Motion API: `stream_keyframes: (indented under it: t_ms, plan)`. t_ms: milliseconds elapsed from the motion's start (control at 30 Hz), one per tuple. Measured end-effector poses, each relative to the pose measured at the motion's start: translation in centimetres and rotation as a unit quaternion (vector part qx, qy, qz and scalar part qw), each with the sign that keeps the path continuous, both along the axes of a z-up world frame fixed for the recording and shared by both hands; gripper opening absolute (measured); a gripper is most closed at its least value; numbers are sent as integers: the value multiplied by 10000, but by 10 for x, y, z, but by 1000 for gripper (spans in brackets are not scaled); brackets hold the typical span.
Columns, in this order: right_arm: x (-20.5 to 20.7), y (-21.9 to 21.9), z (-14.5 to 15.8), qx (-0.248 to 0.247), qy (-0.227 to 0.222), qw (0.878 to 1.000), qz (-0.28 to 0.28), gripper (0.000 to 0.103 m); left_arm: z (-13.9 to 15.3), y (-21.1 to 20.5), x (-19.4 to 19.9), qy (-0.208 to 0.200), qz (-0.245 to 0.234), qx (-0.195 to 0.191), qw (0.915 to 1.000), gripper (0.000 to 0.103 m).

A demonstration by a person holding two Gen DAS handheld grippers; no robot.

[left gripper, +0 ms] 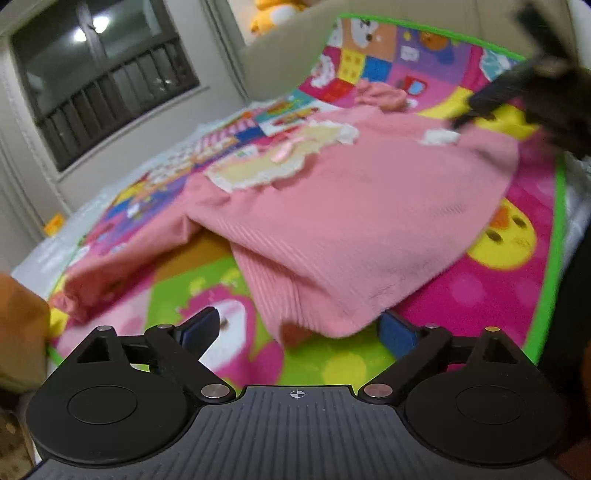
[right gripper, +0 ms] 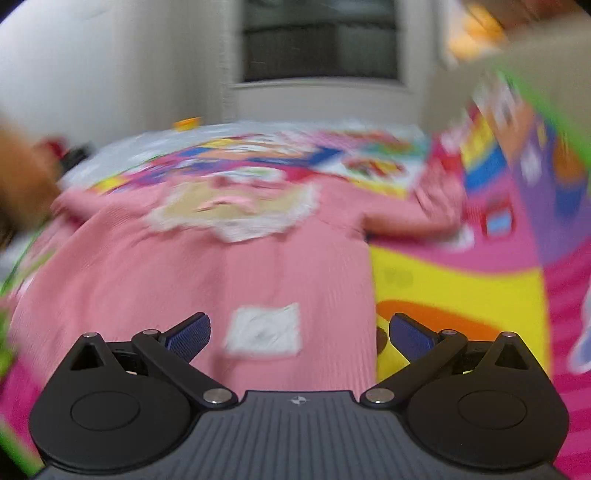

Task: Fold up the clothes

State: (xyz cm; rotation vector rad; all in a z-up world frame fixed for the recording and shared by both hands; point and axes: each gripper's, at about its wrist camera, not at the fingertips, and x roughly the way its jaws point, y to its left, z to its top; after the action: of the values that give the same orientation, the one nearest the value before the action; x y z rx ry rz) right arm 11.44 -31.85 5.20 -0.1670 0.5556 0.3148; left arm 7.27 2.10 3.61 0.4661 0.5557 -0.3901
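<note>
A pink ribbed top (left gripper: 351, 206) with a cream lace collar (left gripper: 273, 162) lies spread on a colourful play mat (left gripper: 498, 295). One sleeve (left gripper: 122, 266) trails to the left, and the other (left gripper: 384, 96) is bunched at the far side. My left gripper (left gripper: 299, 330) is open, with the near hem corner drooping between its blue pads. In the blurred right wrist view the top (right gripper: 184, 266) fills the middle. My right gripper (right gripper: 301, 332) is open just above it, with a white patch (right gripper: 264, 330) between the fingers. The right gripper (left gripper: 517, 92) also shows as a dark blur over the top's far edge.
The mat's green border (left gripper: 554, 240) runs along the right, with white bedding (left gripper: 40, 258) beyond the mat's left side. A beige headboard (left gripper: 288, 40) carries a yellow plush toy (left gripper: 273, 14). A barred window (left gripper: 107, 77) is on the wall. A hand (right gripper: 22, 177) shows at the left.
</note>
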Motion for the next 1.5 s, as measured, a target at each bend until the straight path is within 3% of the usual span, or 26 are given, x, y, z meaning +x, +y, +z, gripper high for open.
stream_keyframes:
  t_ms: [67, 167, 300, 367, 433, 567, 667, 733, 800, 867, 933, 1000, 1167, 1267, 1333, 1400, 1500]
  plan:
    - [-28, 5, 1, -304, -106, 9991, 285, 103, 9, 4, 11, -115, 239, -134, 9996, 96]
    - [-46, 17, -13, -768, -130, 9968, 205, 103, 22, 9, 27, -286, 597, -335, 9972, 96]
    - [-30, 32, -37, -1114, -133, 9937, -77, 103, 40, 16, 49, -514, 1073, -602, 9911, 96]
    - [-26, 38, -29, -1157, -371, 9925, -157, 103, 49, 20, 59, -621, 1285, -727, 9871, 96]
    - [-26, 43, -12, -1006, -675, 9926, 5, 103, 59, 23, 63, -699, 1381, -814, 9846, 96]
    - [-25, 58, -19, -1378, -611, 9877, 402, 103, 68, 27, 68, -718, 1486, -907, 9821, 96]
    - [-25, 61, -37, -1808, -928, 9791, -51, 103, 50, 24, 64, -471, 1360, -818, 9862, 96]
    - [-19, 48, -32, -1722, -1402, 9704, -953, 103, 34, 21, 59, -329, 1239, -564, 9901, 96]
    - [-11, 30, -24, -1703, -1750, 9527, -1809, 103, 22, 21, 55, -280, 1211, -230, 9920, 96]
    - [6, 12, -23, -1656, -1438, 9533, -2075, 103, 15, 24, 55, -275, 1294, 7, 9912, 96]
    - [19, 1, -26, -1698, -987, 9613, -1930, 103, 21, 31, 56, -368, 1379, 127, 9897, 97]
    - [18, -8, -18, -1847, -1100, 9577, -1913, 103, 31, 38, 56, -506, 1447, 212, 9880, 97]
    - [-5, -30, 62, -1511, -2215, 9363, -2268, 103, 97, 44, 32, -1353, 1257, 202, 9826, 98]
    - [-12, -35, 79, -1609, -2402, 9295, -2290, 103, 120, 42, 15, -1634, 1093, 117, 9804, 100]
    - [-21, -39, 67, -1609, -2152, 9392, -2136, 103, 116, 41, 5, -1492, 1031, 24, 9834, 100]
    - [-28, -43, 48, -1571, -1727, 9531, -1925, 103, 98, 43, 0, -1060, 1040, -66, 9889, 100]
    - [-44, -46, 6, -1692, -962, 9670, -1643, 103, 56, 52, -8, -53, 1116, -350, 9931, 100]
